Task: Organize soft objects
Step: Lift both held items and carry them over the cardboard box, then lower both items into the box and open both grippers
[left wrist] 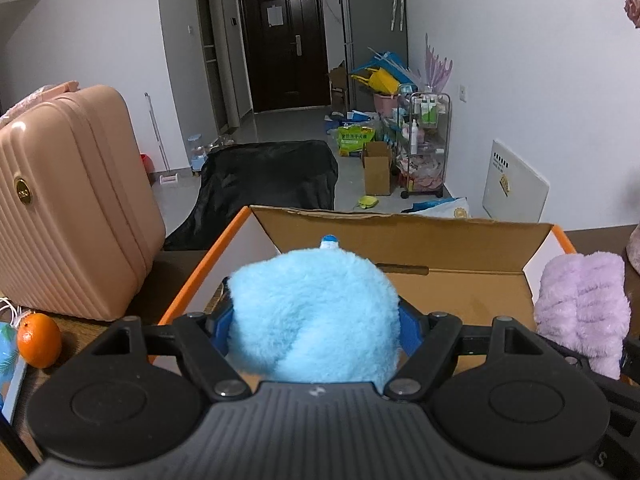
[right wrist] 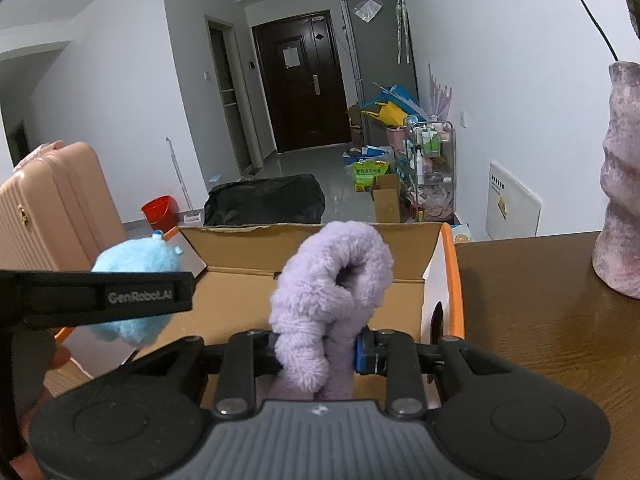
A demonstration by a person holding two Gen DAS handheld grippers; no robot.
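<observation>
My left gripper [left wrist: 316, 336] is shut on a fluffy light blue plush toy [left wrist: 312, 312] and holds it over the open cardboard box [left wrist: 460, 292]. The toy also shows in the right wrist view [right wrist: 134, 264], with the left gripper body across it. My right gripper [right wrist: 320, 350] is shut on a fluffy lilac headband [right wrist: 332, 288], folded into a loop, above the near edge of the same box [right wrist: 240, 300]. The headband shows at the right in the left wrist view [left wrist: 580, 308]. The box has orange rims and its far flap stands up.
A pink suitcase [left wrist: 68, 208] stands on the table left of the box, with an orange [left wrist: 39, 340] beside it. A purple vase [right wrist: 622, 184] with a dried flower stands on the brown table [right wrist: 532, 320] at the right. Floor clutter lies beyond.
</observation>
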